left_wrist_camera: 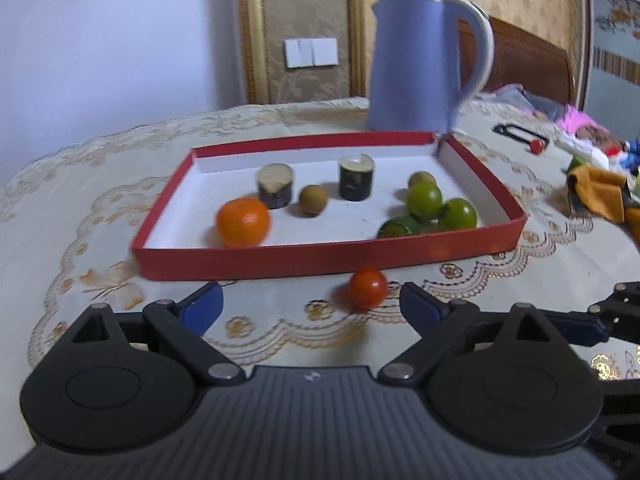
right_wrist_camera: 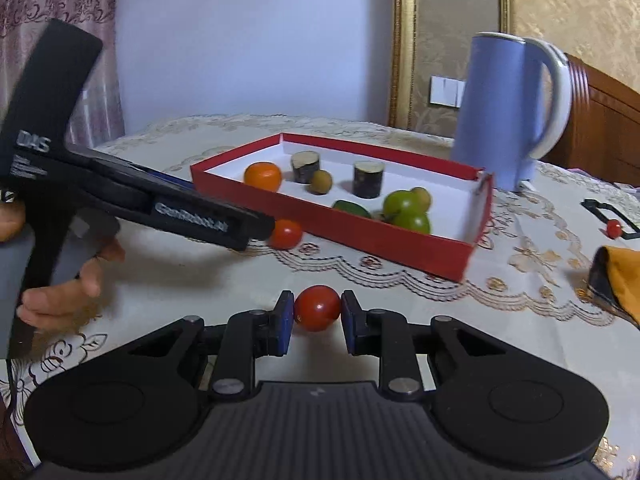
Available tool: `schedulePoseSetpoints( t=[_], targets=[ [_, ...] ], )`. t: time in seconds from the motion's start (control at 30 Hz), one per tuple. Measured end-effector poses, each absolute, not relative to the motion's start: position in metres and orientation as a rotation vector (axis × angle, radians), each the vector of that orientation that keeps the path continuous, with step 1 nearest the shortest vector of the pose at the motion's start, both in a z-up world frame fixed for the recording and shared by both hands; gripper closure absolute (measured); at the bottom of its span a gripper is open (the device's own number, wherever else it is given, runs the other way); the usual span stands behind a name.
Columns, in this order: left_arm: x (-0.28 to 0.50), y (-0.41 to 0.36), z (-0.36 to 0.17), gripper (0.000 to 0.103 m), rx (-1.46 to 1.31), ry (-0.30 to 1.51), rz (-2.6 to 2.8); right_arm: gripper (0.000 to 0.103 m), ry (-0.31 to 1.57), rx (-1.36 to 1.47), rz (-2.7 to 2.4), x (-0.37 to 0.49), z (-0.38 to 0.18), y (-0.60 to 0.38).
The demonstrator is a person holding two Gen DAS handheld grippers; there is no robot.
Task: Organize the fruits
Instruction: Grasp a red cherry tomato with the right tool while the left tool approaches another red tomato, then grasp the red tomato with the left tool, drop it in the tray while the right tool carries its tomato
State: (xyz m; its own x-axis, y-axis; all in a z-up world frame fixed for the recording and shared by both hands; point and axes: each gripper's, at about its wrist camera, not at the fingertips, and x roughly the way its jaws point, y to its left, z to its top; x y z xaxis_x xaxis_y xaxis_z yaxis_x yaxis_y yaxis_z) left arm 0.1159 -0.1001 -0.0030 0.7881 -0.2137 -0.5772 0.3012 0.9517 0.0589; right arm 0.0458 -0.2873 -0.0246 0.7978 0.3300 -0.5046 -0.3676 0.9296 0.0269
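Observation:
A red tray holds an orange, several green fruits, a brown longan and two dark cylinder pieces. One cherry tomato lies on the table in front of the tray, between the wide-open fingers of my left gripper. My right gripper is shut on a second cherry tomato, low over the table. The left gripper's body shows in the right wrist view.
A blue kettle stands behind the tray. An orange cloth and clutter lie at the right. A small red ball sits by a black frame. The table has a lace-patterned cloth.

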Motion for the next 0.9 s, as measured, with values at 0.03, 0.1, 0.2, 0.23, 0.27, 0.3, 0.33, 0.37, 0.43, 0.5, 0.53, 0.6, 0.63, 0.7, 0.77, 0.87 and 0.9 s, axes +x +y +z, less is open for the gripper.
schedulePoseSetpoints(
  t=[0.03,0.1,0.2,0.23,0.27,0.3,0.33,0.37,0.43,0.5,0.53,0.6,0.63,0.7,0.77,0.87,0.9],
  targets=[
    [0.119,-0.104,-0.004,0.009,0.159,0.616,-0.288,0.079,0.527,-0.075,0.371,0.045,-0.025,-0.289],
    [0.124,-0.110,-0.007,0.012,0.170,0.631,-0.304,0.079,0.525,-0.070,0.365,0.044,-0.026,-0.291],
    [0.135,-0.115,-0.011,0.027,0.167,0.665,-0.310,0.079,0.518,-0.048,0.363,0.044,-0.026,-0.295],
    [0.138,-0.116,-0.013,0.040,0.164,0.677,-0.311,0.079,0.516,-0.046,0.362,0.043,-0.026,-0.295],
    [0.140,-0.117,-0.015,0.043,0.160,0.687,-0.320,0.079,0.514,-0.043,0.362,0.043,-0.026,-0.295],
    [0.140,-0.116,-0.015,0.050,0.145,0.685,-0.334,0.079,0.514,-0.039,0.361,0.043,-0.026,-0.296],
    [0.140,-0.115,-0.015,0.058,0.136,0.688,-0.346,0.078,0.514,-0.035,0.359,0.043,-0.027,-0.296],
    [0.139,-0.115,-0.014,0.065,0.139,0.683,-0.346,0.078,0.514,-0.029,0.358,0.043,-0.028,-0.297],
    [0.135,-0.114,-0.013,0.080,0.141,0.677,-0.362,0.078,0.514,-0.017,0.356,0.043,-0.028,-0.298],
    [0.130,-0.112,-0.012,0.080,0.140,0.674,-0.360,0.078,0.508,-0.009,0.349,0.042,-0.026,-0.300],
    [0.126,-0.109,-0.011,0.080,0.146,0.662,-0.351,0.078,0.502,-0.004,0.346,0.041,-0.025,-0.301],
    [0.119,-0.105,-0.010,0.080,0.157,0.636,-0.331,0.078,0.492,0.009,0.343,0.041,-0.023,-0.303],
    [0.116,-0.102,-0.008,0.080,0.160,0.622,-0.317,0.078,0.486,0.014,0.341,0.040,-0.021,-0.304],
    [0.112,-0.094,-0.004,0.080,0.158,0.600,-0.291,0.078,0.475,0.017,0.340,0.039,-0.018,-0.303],
    [0.111,-0.085,0.001,0.080,0.151,0.587,-0.262,0.078,0.464,0.023,0.344,0.040,-0.015,-0.302],
    [0.115,-0.074,0.010,0.080,0.147,0.564,-0.216,0.078,0.447,0.024,0.356,0.039,-0.010,-0.298],
    [0.117,-0.071,0.014,0.080,0.146,0.559,-0.210,0.078,0.442,0.028,0.364,0.039,-0.009,-0.296]
  ],
)
